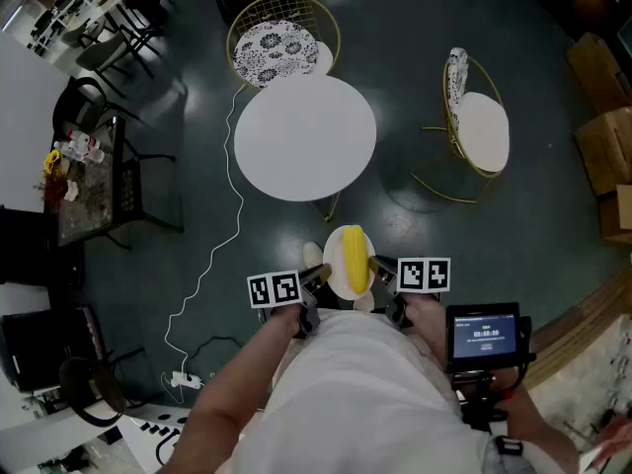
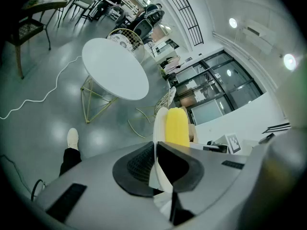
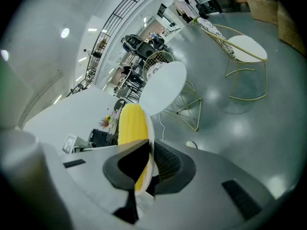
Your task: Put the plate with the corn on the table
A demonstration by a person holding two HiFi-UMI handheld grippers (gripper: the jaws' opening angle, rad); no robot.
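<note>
Grey floor (image 1: 425, 57); white table (image 1: 304, 136) — plate (image 1: 332, 261) (with corn (image 1: 354, 260)) apart.

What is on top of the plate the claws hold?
One yellow corn cob lies on the plate. The left claw and right claw cover parts of its rim.

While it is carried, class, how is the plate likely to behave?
The plate seems stiff: the left tool and right tool pinch only its rim, yet it shows no sag. Tilted, its loose, rounded corn would probably roll off.
</note>
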